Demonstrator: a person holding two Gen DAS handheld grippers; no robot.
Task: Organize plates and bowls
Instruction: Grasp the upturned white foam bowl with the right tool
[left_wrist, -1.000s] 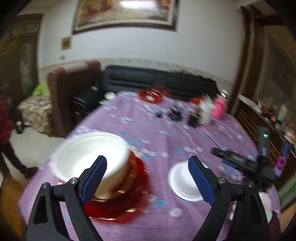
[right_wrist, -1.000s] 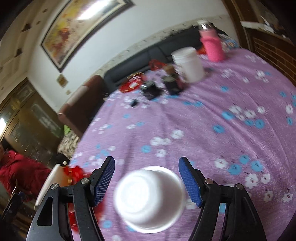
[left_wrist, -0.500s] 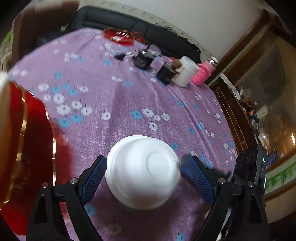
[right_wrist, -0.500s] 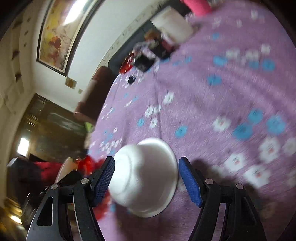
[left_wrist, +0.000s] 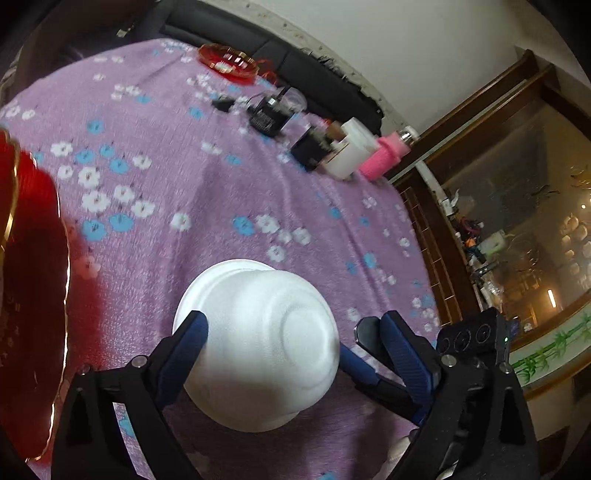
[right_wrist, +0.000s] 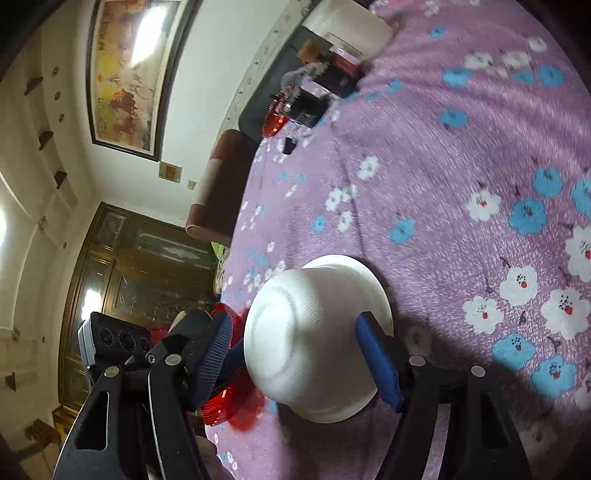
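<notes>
Since a second ago both of my grippers have swung down and closed in on one small white foam bowl (left_wrist: 258, 343). It sits upside down on the purple flowered tablecloth (left_wrist: 192, 192), and I now straddle it from two sides.

From the left wrist, a red plate with a gold rim (left_wrist: 33, 277) fills the far left edge, near the bowl but apart from it. My left gripper (left_wrist: 293, 325) stands spread, and its jaws have just opened a little further with the bowl between them. Its left pad (left_wrist: 188, 347) lies against the bowl's side. Its right pad stands clear of the bowl, and a finger of my other gripper sits in the gap between them. Far across the cloth are a small red dish (left_wrist: 227, 62), black adapters (left_wrist: 267, 116), a white jar (left_wrist: 351, 153) and a pink bottle (left_wrist: 386, 155).

From the right wrist, my right gripper (right_wrist: 295, 321) is also spread around the same bowl. Its ridged left pad (right_wrist: 218, 350) is off the bowl, over the red plate, with a finger of the left gripper just inside it. Its right pad lies against the bowl's flared rim. Neither gripper pinches the bowl, and its rim is down on the cloth.
</notes>
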